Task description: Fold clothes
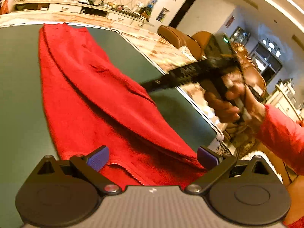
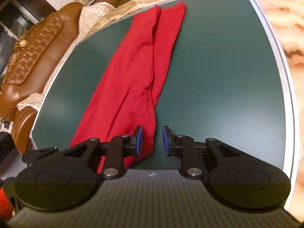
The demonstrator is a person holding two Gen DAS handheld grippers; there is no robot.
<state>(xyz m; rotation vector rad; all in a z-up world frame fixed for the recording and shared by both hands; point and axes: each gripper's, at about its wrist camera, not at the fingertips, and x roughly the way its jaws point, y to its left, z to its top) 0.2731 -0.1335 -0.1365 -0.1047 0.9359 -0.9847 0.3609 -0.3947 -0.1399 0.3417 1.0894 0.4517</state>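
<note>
A pair of red trousers (image 2: 136, 72) is laid lengthwise on the green surface (image 2: 218, 76), one leg folded over the other, apparently so the near end can be reached. Both tongs, left (image 1: 153, 156) and right (image 2: 152, 140), are held released, nothing grasped, poised at that end. The cloth is seen fuzzy and creased.
</note>
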